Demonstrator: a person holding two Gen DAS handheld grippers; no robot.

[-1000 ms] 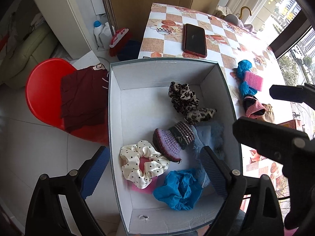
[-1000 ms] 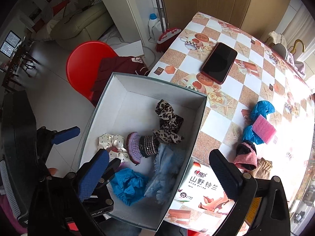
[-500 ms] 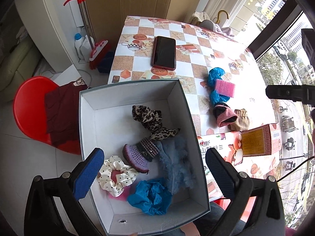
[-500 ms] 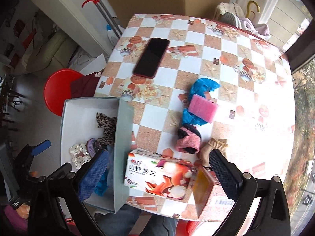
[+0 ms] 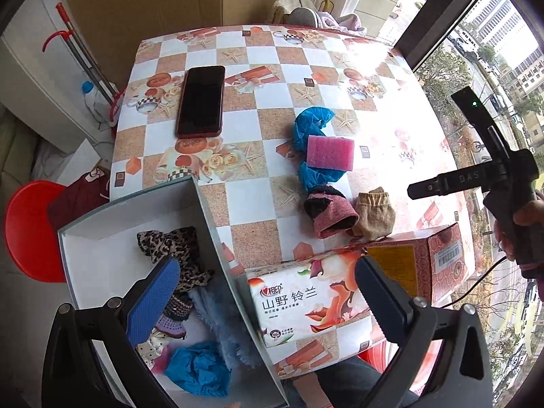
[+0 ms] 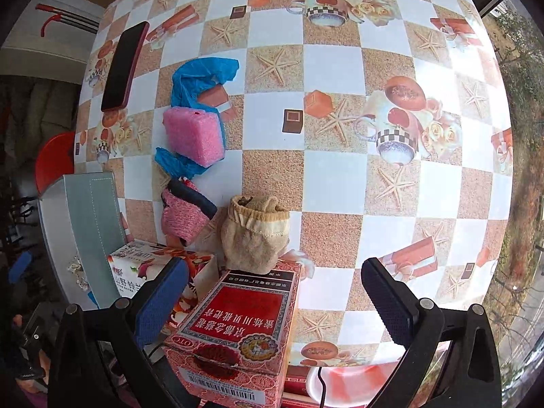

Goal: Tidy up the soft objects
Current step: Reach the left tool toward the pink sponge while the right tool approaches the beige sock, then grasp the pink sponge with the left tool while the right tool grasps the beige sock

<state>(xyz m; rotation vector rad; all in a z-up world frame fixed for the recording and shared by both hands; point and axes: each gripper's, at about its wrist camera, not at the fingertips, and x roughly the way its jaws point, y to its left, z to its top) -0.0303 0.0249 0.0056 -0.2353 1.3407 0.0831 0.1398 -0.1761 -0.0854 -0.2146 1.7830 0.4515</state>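
Both our tools, left tool and right tool, hang spread and empty near the tabletop's front edge. Past the red box, the beige sock waits, probably next for the storage box overhanging the left corner.

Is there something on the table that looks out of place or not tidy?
Yes. Four soft items still lie loose on the table outside the box: a pink sponge resting on a crumpled blue cloth, a pink-and-black sock, and a beige sock touching it.
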